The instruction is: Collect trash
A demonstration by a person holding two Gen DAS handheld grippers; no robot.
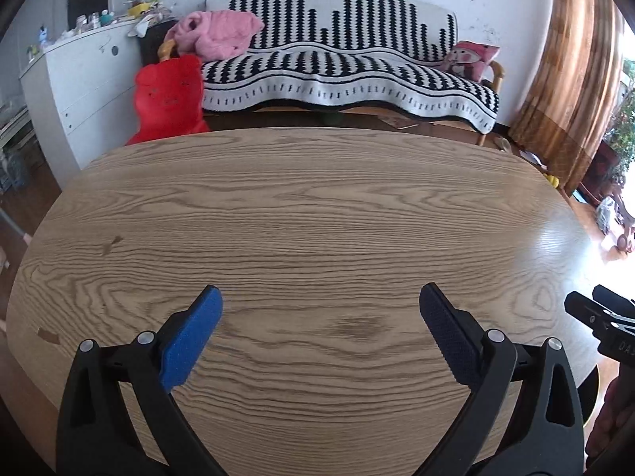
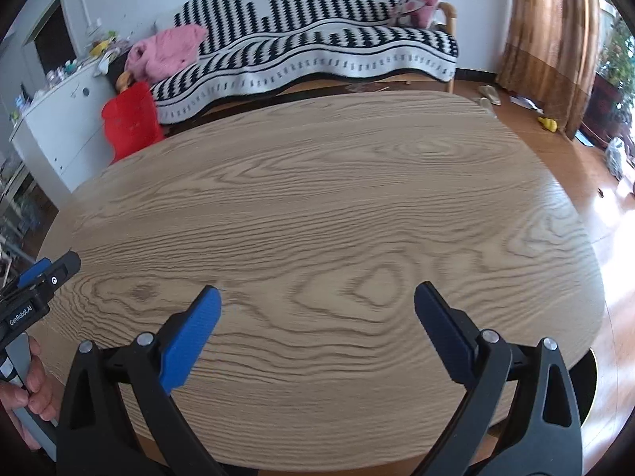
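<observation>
My left gripper [image 1: 320,297] is open and empty, held just above the oval wooden table [image 1: 301,206]. My right gripper [image 2: 317,295] is open and empty too, above the same table [image 2: 317,182]. The right gripper's black body shows at the right edge of the left wrist view [image 1: 603,317]. The left gripper shows at the left edge of the right wrist view [image 2: 35,285], with a hand on its handle. I see no trash on the table top in either view.
Behind the table stands a sofa with a black-and-white blanket [image 1: 349,59], a pink garment [image 1: 216,33] and a pink cushion [image 1: 470,59]. A red plush [image 1: 168,95] leans by a white cabinet [image 1: 79,83]. Small scraps [image 2: 522,103] and a yellow item [image 2: 547,123] lie on the floor by the brown curtain [image 2: 551,39].
</observation>
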